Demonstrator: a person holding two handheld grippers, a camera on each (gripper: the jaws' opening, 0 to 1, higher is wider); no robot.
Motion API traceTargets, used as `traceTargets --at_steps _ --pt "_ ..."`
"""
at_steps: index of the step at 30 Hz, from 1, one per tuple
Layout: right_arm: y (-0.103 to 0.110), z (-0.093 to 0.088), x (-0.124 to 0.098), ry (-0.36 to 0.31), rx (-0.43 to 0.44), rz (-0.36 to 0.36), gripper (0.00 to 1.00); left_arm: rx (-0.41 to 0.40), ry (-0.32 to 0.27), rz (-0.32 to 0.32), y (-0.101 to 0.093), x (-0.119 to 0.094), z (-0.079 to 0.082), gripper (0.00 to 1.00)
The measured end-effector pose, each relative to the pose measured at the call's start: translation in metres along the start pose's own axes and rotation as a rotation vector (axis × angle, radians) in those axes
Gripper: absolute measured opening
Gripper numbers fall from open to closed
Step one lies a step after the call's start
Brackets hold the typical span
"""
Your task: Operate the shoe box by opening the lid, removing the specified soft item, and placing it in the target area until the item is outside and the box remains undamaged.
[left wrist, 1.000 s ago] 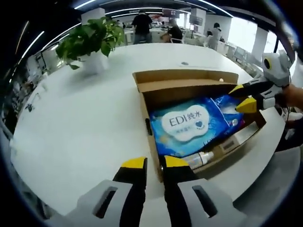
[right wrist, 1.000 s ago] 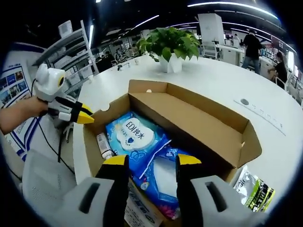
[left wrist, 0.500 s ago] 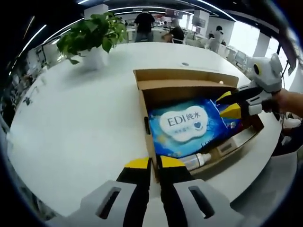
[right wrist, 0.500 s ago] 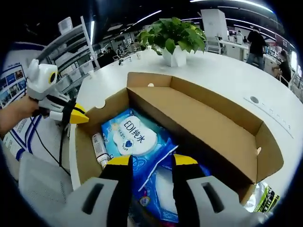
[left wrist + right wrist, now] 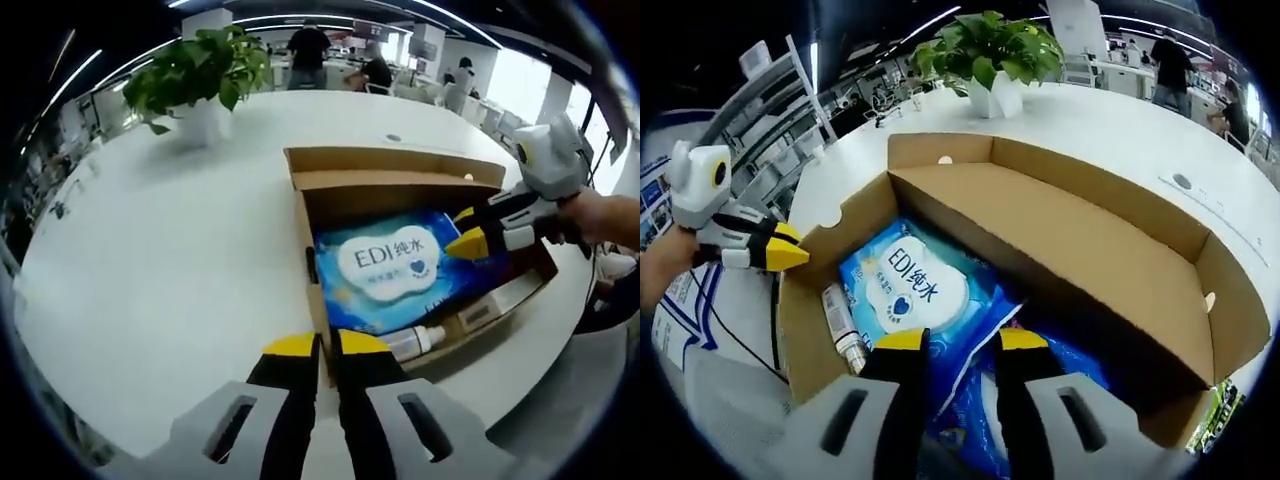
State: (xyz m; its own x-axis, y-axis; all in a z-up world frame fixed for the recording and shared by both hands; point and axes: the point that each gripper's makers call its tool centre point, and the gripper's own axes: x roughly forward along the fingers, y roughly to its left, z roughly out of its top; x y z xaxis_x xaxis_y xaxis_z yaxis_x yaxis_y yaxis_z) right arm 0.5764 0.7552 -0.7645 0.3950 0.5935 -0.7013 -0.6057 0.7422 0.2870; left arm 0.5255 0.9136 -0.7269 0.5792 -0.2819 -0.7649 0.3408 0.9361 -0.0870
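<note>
Box [image 5: 1060, 240] lid open; removal step. Right gripper [image 5: 952, 342] slightly open, empty, over wipes pack [image 5: 905, 285] at 12 o'clock. Left gripper [image 5: 318, 347] nearly closed, empty. Next: grip pack.

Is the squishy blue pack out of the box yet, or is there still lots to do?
Not out yet. Done: the box is open, its lid folded back. In hand: the right gripper is inside the box, its jaws open just above the blue wipes pack; the left gripper, jaws nearly together, waits by the box's edge. Left to do: grip the pack, lift it out and set it on the table.
</note>
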Motion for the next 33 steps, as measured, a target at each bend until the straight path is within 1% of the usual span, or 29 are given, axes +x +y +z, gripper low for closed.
traceTargets --at_steps 4,5,6,7,8,9,10,13,18,25,29,33 --pt "0.001 0.001 -0.001 0.005 -0.009 -0.012 0.18 -0.004 -0.002 0.002 -0.002 -0.001 0.000 0.03" --pt "-0.002 0.003 -0.002 -0.006 -0.026 -0.037 0.13 -0.004 -0.002 0.002 -0.002 -0.002 0.000 0.03" --pt "-0.007 0.005 -0.004 -0.011 -0.058 -0.062 0.04 -0.002 -0.002 0.003 -0.002 -0.002 0.000 0.03" --pt "0.006 0.007 -0.002 -0.022 0.014 -0.005 0.04 0.000 -0.001 0.003 -0.002 -0.002 0.000 0.03" --pt "0.006 0.006 -0.002 -0.016 0.029 -0.007 0.03 0.000 -0.001 0.004 -0.002 -0.002 0.000 0.03" --pt "0.001 0.005 -0.003 -0.005 -0.018 -0.034 0.03 0.001 0.000 0.004 -0.002 -0.002 0.000 0.03" --pt "0.002 0.005 -0.003 -0.002 -0.024 -0.033 0.02 0.003 0.000 0.005 -0.003 -0.003 0.000 0.03" --pt "0.003 0.006 -0.005 -0.008 -0.027 -0.030 0.00 0.005 0.001 0.007 -0.003 -0.003 0.000 0.03" --pt "0.002 0.010 -0.013 -0.019 -0.019 -0.040 0.00 0.004 0.007 0.005 -0.003 -0.004 0.000 0.03" --pt "-0.002 0.009 -0.023 -0.025 -0.003 -0.045 0.00 0.019 0.018 0.006 -0.003 -0.004 0.000 0.03" --pt "-0.003 0.009 -0.030 -0.034 -0.004 -0.050 0.00 0.020 0.032 0.004 -0.002 -0.002 0.001 0.03" --pt "-0.005 0.009 -0.038 -0.045 0.013 -0.052 0.00 0.038 0.045 0.007 -0.001 -0.001 0.001 0.03"
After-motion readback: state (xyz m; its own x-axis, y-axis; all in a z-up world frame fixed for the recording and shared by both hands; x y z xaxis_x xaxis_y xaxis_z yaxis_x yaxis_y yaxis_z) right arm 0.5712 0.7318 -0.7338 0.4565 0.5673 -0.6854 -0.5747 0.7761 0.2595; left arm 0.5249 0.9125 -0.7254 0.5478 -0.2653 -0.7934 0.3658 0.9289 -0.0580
